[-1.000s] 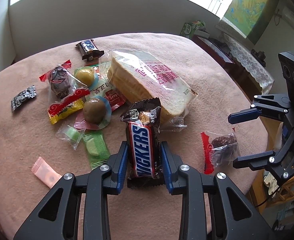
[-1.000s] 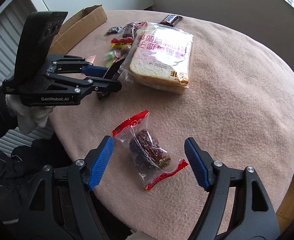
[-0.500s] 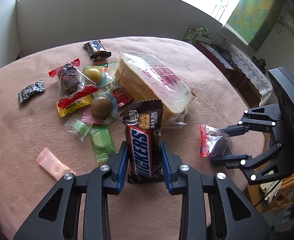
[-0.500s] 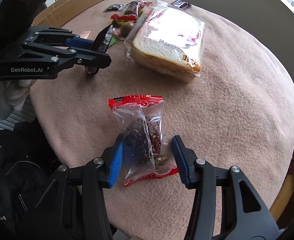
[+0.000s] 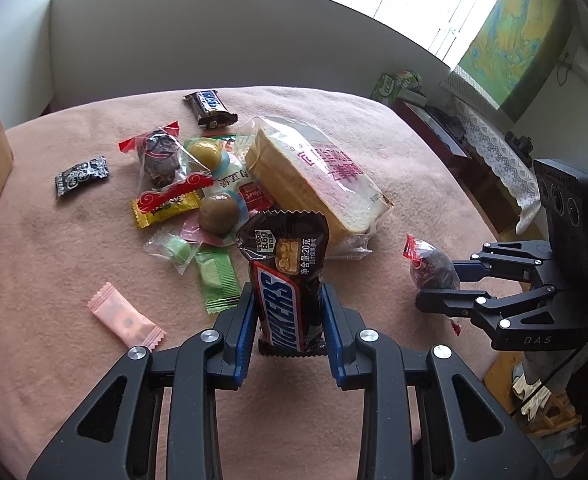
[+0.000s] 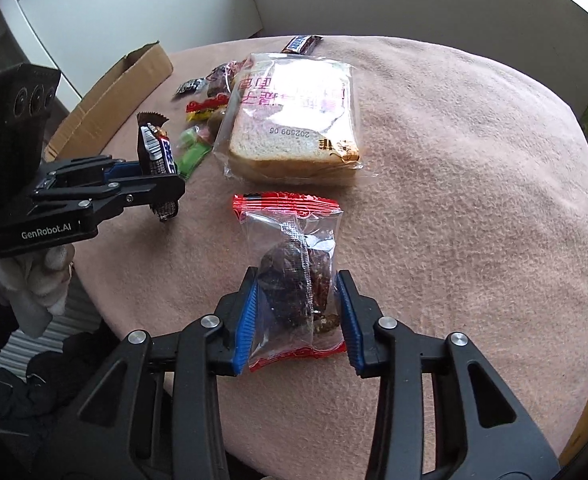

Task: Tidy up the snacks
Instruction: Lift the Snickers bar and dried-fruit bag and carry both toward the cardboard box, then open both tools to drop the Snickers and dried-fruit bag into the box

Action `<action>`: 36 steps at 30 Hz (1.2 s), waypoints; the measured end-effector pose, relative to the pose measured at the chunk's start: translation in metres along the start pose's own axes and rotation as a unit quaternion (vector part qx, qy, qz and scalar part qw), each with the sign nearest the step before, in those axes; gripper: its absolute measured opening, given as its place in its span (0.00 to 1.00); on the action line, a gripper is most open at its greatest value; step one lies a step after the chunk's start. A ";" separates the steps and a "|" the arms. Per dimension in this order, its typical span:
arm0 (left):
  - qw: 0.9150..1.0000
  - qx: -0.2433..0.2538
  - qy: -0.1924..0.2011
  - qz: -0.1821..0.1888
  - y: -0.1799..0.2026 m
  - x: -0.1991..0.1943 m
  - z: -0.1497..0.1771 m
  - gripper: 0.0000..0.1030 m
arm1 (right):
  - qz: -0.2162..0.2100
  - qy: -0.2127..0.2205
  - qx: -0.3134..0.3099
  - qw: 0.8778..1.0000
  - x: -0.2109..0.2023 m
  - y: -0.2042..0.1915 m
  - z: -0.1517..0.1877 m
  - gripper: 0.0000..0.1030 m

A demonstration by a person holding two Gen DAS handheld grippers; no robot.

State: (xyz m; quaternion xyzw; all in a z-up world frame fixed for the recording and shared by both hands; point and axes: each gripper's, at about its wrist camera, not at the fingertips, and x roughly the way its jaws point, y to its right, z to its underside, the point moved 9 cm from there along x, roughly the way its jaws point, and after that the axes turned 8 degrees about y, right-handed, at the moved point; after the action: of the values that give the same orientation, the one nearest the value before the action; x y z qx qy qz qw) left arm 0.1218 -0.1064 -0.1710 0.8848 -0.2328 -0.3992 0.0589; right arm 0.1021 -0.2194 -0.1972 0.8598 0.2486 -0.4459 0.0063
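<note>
On the pink-covered counter, the left tongs grip a Snickers bar upright by its lower end. The right tongs are closing on a clear, red-edged snack packet, pads at both its sides. Beyond sit a bread bag, loose candies and, far left, a cardboard box.
</note>
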 end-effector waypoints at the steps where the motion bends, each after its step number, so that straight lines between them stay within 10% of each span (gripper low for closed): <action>1: 1.000 0.001 0.002 -0.002 0.000 -0.002 -0.001 0.28 | 0.001 0.005 0.001 1.000 -0.003 -0.002 -0.001 0.38; 19: 0.993 -0.045 0.085 -0.070 -0.068 -0.082 -0.026 0.28 | -0.054 0.070 -0.040 0.995 -0.005 -0.106 -0.072 0.38; 36: 0.961 -0.138 0.143 -0.195 -0.194 -0.165 -0.003 0.28 | -0.127 0.080 -0.105 0.983 0.066 -0.273 -0.152 0.38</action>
State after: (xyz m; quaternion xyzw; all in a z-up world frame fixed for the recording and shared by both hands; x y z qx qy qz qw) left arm 0.1008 0.1409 -0.1130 0.9442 0.0121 -0.3007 0.1339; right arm 0.1315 0.0831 -0.0987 0.8490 0.4005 -0.3441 0.0196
